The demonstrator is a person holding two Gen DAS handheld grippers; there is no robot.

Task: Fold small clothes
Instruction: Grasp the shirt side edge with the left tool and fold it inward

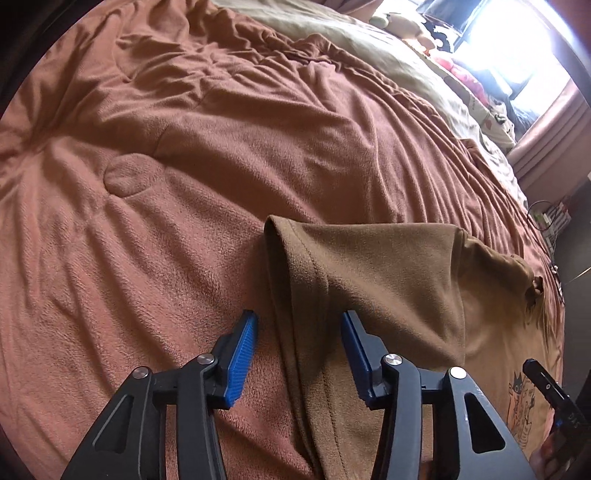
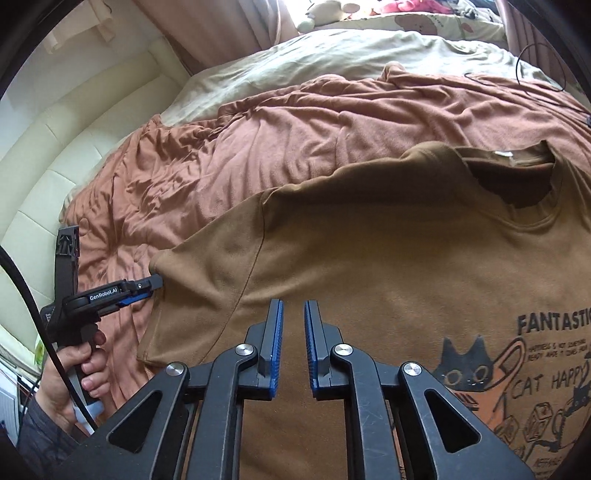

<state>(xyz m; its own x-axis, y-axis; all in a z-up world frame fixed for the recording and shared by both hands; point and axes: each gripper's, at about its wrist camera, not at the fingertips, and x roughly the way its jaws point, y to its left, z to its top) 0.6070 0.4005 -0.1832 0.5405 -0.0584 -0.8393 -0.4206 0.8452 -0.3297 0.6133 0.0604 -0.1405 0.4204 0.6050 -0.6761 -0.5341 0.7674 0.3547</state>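
A brown T-shirt [image 2: 369, 258] with a cat print lies face up on the rust-coloured blanket [image 2: 258, 136]. Its sleeve [image 1: 369, 266] spreads out toward the left. My left gripper [image 1: 299, 332] is open wide, and the sleeve's hem runs between its blue fingers [image 1: 243, 350]. The right wrist view shows that left gripper [image 2: 155, 283] from the side, at the sleeve's edge. My right gripper [image 2: 293, 325] hovers over the shirt near the armpit seam. Its jaws stand a narrow gap apart with nothing pinched. The right gripper's tip [image 1: 543, 384] also shows at the lower right of the left wrist view.
A cream duvet [image 2: 332, 55] covers the far part of the bed, with plush toys [image 2: 325, 11] beyond it. A padded cream headboard [image 2: 74, 147] curves along the left. A black cable [image 2: 535, 59] lies at the far right. A hand [image 2: 70, 373] holds the left gripper's grip.
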